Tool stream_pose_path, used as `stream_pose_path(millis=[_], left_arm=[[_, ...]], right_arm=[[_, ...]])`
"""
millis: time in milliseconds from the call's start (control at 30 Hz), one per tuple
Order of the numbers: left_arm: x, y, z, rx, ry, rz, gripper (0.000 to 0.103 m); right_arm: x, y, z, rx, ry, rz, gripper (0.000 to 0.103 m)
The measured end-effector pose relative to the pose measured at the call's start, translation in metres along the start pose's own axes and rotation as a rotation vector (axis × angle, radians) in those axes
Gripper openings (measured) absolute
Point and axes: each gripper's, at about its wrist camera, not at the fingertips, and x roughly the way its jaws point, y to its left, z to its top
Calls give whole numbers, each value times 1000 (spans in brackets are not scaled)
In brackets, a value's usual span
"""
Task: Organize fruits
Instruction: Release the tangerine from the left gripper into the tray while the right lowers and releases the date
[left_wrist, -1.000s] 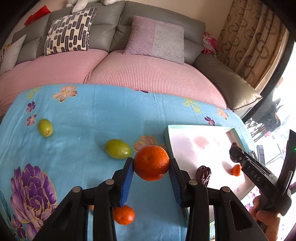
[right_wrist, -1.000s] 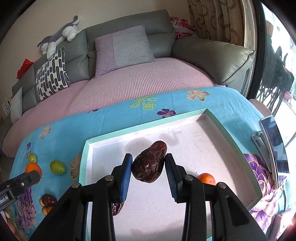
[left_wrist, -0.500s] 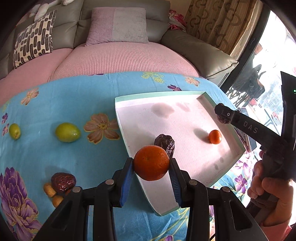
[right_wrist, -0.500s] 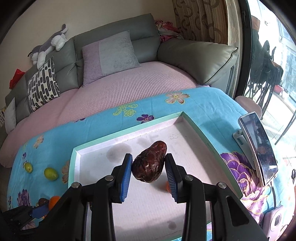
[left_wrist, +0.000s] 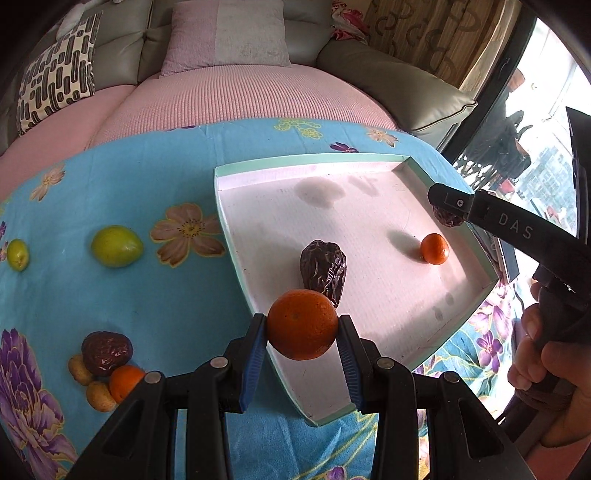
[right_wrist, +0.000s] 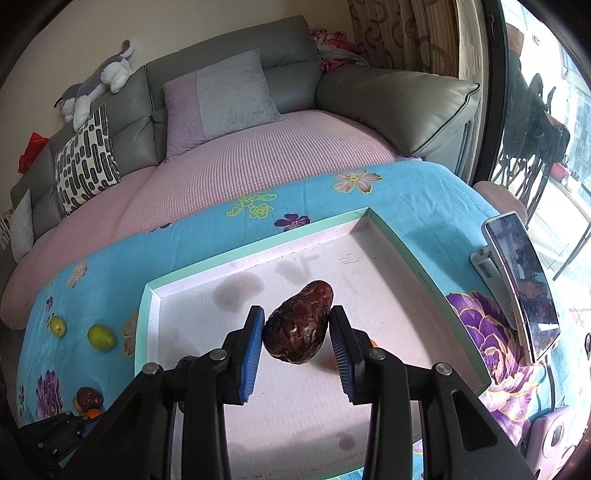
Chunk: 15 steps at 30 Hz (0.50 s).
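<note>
Jaws of the left gripper (left_wrist: 302, 330) clamp an orange (left_wrist: 302, 325), held above the near left edge of the white tray (left_wrist: 369, 162). Jaws of the right gripper (right_wrist: 297, 334) pinch a dark date (right_wrist: 298, 326) over the tray's middle. Another date (left_wrist: 323, 266) and a small orange (left_wrist: 434, 249) lie in the tray; green fruits (left_wrist: 116, 246) sit on the floral tablecloth (left_wrist: 147, 295).

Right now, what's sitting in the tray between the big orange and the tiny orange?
In the left wrist view, a wrinkly dark date lies between the big orange and the tiny orange, on the tray.
</note>
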Motion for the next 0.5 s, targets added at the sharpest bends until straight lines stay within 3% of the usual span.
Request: stream_pose_path(millis=[233, 500], left_arm=[[7, -4, -2, 22, 10, 17, 41], [10, -5, -3, 33, 16, 8, 41]], right_arm=[[37, 5, -14, -21, 129, 7, 38], [47, 12, -18, -52, 172, 2, 38]])
